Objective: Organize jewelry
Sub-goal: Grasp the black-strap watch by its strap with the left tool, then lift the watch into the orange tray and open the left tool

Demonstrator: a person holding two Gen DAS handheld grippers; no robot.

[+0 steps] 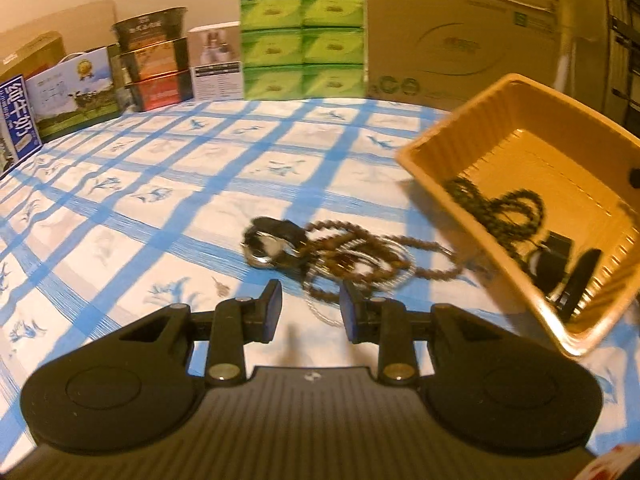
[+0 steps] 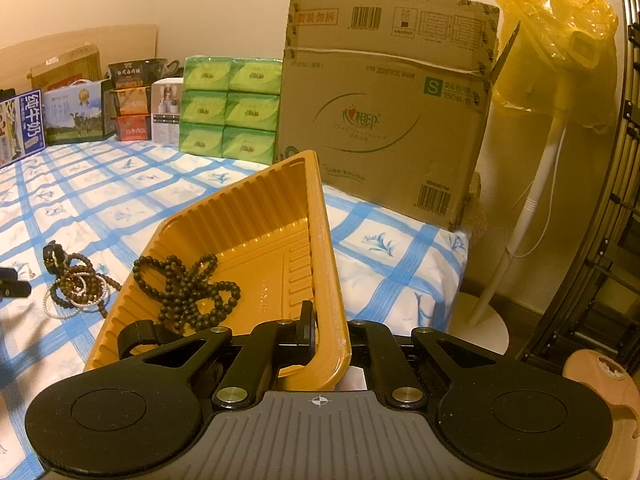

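Your left gripper (image 1: 310,310) stands open with nothing between its fingers, just before the brown bead necklace (image 1: 360,256) tangled on the checked cloth (image 1: 160,184). Your right gripper (image 2: 334,330) is clamped on the rim of the tilted tray (image 2: 256,216), where dark beads (image 2: 192,284) lie.

Boxes (image 1: 304,46) walling cloth's (image 1: 160,184) far edge

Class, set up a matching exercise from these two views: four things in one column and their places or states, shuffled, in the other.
1. dark bead necklace
2. brown bead necklace
3. right gripper
4. left gripper

A. open, above the cloth
B. inside the tray
C. shut on the tray rim
D. tangled on the checked cloth

Pairs: 1-B, 2-D, 3-C, 4-A
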